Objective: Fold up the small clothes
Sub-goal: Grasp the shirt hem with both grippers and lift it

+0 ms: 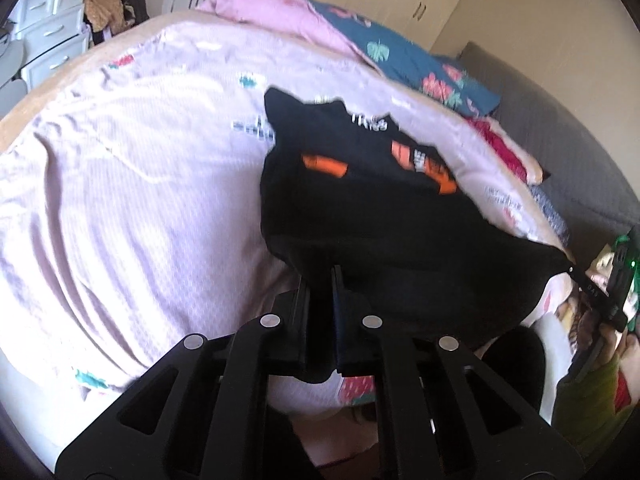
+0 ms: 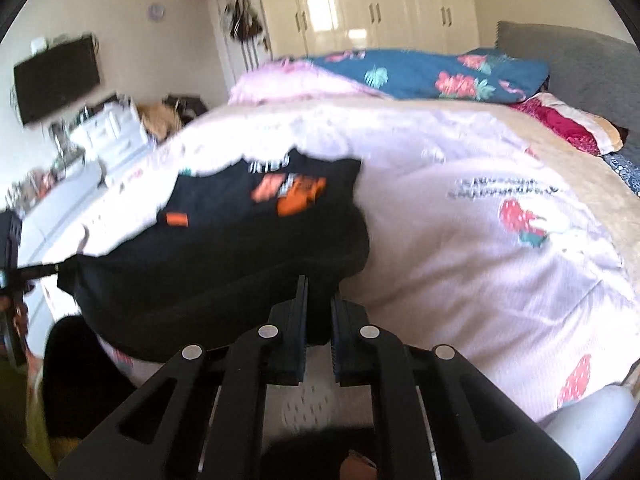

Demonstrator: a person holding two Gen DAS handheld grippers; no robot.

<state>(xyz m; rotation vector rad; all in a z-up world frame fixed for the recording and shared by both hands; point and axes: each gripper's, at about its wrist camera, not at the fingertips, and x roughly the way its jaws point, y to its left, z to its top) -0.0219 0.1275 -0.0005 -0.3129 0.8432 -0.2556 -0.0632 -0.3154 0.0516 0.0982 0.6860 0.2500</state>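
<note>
You are holding the black shirt by its near hem, one corner in each claw, and this is the lift that opens a fold. The left gripper is clamped down on the left hem corner, jaws nearly touching with only cloth between them. The right gripper is pinching the right hem corner the same way, a thin strip of fabric showing between the pads. The hem is sagging in a shallow arc between your two hands while the far part, with the orange print and the neckline, is lying flat on the pale pink bedspread. Judging by that, the fold is barely begun: the next move is calling for both hands to be carrying the hem forward and over, level with each other, and laying it down near the collar. Keep the hem taut, or the slack middle will likely be bunching underneath. Room is generous: the bedspread is lying open on both sides of the shirt and beyond it. The far limit is the pink blanket and the teal flowered quilt, heaped well apart from the neckline. To your right the red pillow is sitting near the grey headboard, also well clear. The near bed edge is directly under your grippers, so avoid dragging the hem back toward you.
</note>
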